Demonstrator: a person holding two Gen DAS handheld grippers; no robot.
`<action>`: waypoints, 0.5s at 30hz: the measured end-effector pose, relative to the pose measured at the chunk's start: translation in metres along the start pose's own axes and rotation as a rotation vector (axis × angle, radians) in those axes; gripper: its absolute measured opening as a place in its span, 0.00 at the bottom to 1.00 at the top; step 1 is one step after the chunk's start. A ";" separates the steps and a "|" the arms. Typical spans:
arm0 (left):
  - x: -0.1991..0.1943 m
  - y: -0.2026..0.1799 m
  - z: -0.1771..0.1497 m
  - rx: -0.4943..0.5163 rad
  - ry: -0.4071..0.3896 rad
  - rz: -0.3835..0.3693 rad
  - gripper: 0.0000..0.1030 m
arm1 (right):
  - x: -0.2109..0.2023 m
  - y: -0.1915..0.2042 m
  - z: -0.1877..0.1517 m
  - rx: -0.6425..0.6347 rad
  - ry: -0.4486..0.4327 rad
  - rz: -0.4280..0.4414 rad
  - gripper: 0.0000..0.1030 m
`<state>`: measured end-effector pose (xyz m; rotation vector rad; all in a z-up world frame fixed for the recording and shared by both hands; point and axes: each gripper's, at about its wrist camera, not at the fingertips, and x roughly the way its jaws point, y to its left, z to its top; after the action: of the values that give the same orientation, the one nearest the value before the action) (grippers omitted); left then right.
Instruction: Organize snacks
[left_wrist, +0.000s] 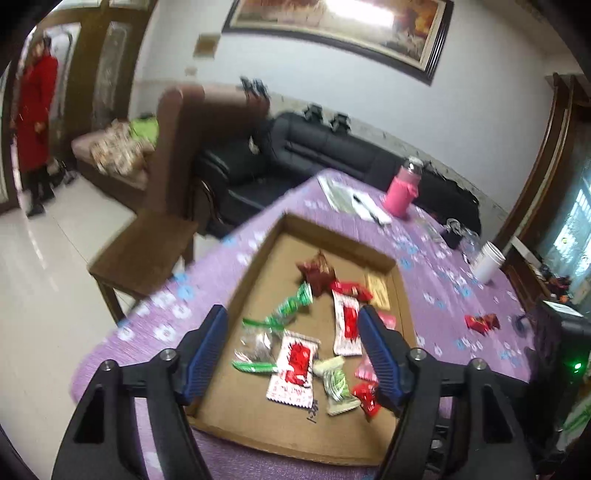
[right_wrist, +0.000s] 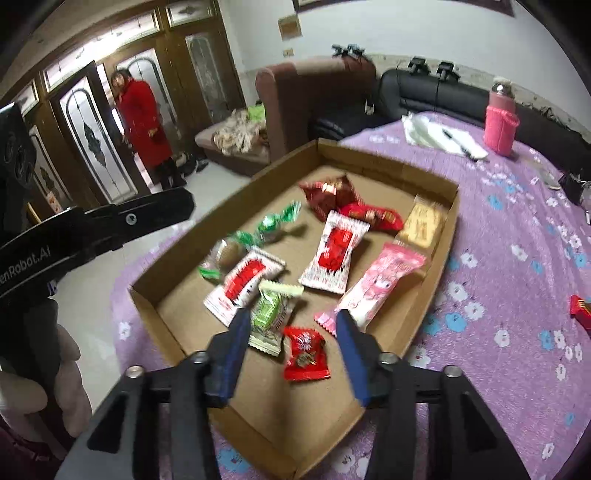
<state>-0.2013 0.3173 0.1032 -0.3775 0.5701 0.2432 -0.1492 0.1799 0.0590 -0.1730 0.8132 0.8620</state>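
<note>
Over the cardboard tray (right_wrist: 436, 236) on the purple-clothed bench (right_wrist: 517, 258), both grippers hung with fingers spread and empty. Left gripper (left_wrist: 291, 325) was above the red-and-white packets (left_wrist: 295, 363); right gripper (right_wrist: 290, 325) was above a small red candy (right_wrist: 304, 354). Another red snack (left_wrist: 482, 322) lay on the cloth, outside the tray.

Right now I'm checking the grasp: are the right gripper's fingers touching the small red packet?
Apart. In the right wrist view, the small red packet lies on the box floor between the open right gripper, with bare cardboard visible on both sides.
</note>
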 end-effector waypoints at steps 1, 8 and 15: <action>-0.007 -0.004 0.001 0.013 -0.024 0.021 0.78 | -0.008 -0.002 0.000 0.010 -0.022 0.001 0.53; -0.052 -0.043 0.002 0.099 -0.239 0.199 0.99 | -0.050 -0.031 -0.003 0.122 -0.117 -0.079 0.57; -0.065 -0.078 0.002 0.158 -0.291 0.164 1.00 | -0.081 -0.056 -0.019 0.174 -0.166 -0.177 0.60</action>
<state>-0.2282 0.2396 0.1631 -0.1380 0.3305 0.4008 -0.1497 0.0858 0.0925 -0.0185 0.7021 0.6271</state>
